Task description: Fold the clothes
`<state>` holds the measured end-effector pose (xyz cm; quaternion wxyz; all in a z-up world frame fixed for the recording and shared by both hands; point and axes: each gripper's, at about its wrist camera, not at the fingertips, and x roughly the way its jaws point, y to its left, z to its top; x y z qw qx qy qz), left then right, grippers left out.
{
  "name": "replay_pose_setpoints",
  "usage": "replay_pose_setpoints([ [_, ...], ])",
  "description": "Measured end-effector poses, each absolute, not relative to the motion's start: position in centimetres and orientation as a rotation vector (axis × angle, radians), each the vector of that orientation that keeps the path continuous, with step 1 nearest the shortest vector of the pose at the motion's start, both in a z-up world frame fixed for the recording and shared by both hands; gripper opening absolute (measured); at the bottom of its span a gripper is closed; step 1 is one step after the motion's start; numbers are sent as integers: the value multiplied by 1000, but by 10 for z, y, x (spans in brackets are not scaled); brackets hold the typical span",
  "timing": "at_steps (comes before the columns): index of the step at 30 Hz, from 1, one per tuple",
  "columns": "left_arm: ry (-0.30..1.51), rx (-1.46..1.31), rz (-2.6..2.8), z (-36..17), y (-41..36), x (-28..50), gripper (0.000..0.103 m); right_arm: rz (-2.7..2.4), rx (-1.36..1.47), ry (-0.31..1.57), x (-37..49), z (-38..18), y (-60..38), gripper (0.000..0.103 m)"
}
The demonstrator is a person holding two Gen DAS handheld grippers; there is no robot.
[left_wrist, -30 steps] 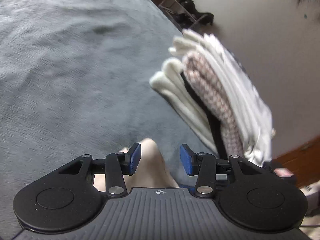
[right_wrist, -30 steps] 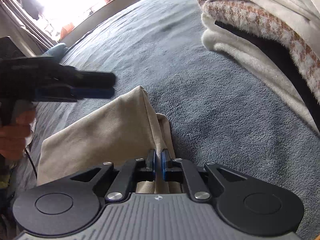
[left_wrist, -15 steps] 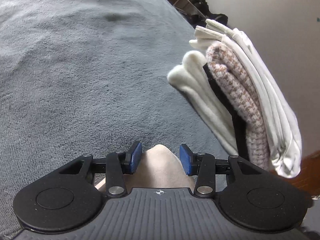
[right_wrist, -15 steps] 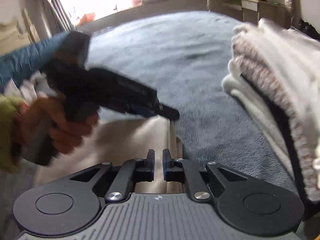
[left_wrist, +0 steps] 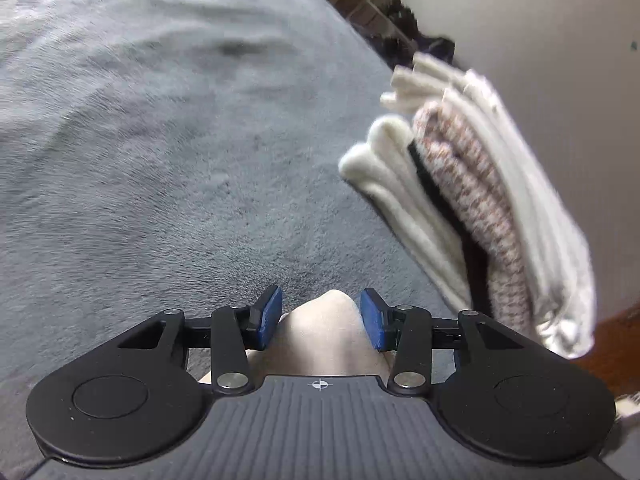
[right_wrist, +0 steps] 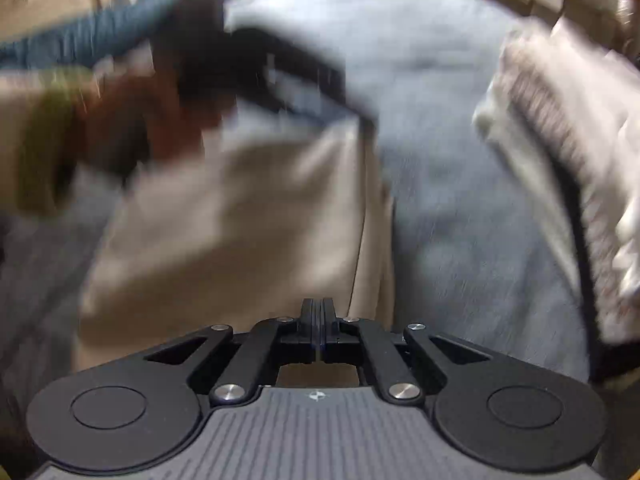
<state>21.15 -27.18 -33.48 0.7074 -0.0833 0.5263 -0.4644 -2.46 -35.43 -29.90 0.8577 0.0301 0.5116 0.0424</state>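
**Reviewer:** Status of the item?

**Operator:** The cloth (right_wrist: 240,220), beige, lies on the blanket (left_wrist: 160,160), near the stack (left_wrist: 472,200) and apart from it, with bare blanket between. One corner is raised on the side away from the stack's base.

**Reviewer:** Grippers?

**Operator:** My left gripper (left_wrist: 320,316) stands half spread with that raised fold between its pads (left_wrist: 268,316). I cannot tell whether the pads press on it. My right gripper (right_wrist: 318,312) is pressed together. I see no fabric between its pads, and the cloth edge nearest the stack runs just beyond its tip. The right view is heavily smeared, so finer detail is unreadable.

**Reviewer:** Step in hand, in your judgement?

**Operator:** Finishing a fold, likely before the cloth goes onto the stack.

**Reviewer:** Recommendations?

**Operator:**
- Confirm the left grip by closing firmly on the fold before any lift, because soft cloth slips from loose pads.
- Reopen the right and take the edge nearest the stack, so both corners travel together.
- Keep the two grips level and taut, and lay the edges flush.
- Approach the stack from above without brushing it, since it leans and may topple.
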Motion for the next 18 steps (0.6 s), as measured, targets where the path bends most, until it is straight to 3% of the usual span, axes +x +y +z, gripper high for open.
replay_pose_setpoints([
  [3, 1132, -263, -971, -312, -236, 206, 43, 52, 89, 1100, -34, -307, -357, 0],
  [8, 1117, -229, -943, -286, -181, 151, 43, 1, 107, 1088, -32, -270, -358, 2],
  [13, 1254, -81, -1014, -311, -174, 51, 43, 127, 65, 997, 8, -242, -337, 2],
  [18, 1176, -74, -914, -331, -177, 3, 47, 125, -52, 1026, 59, -275, -320, 2],
])
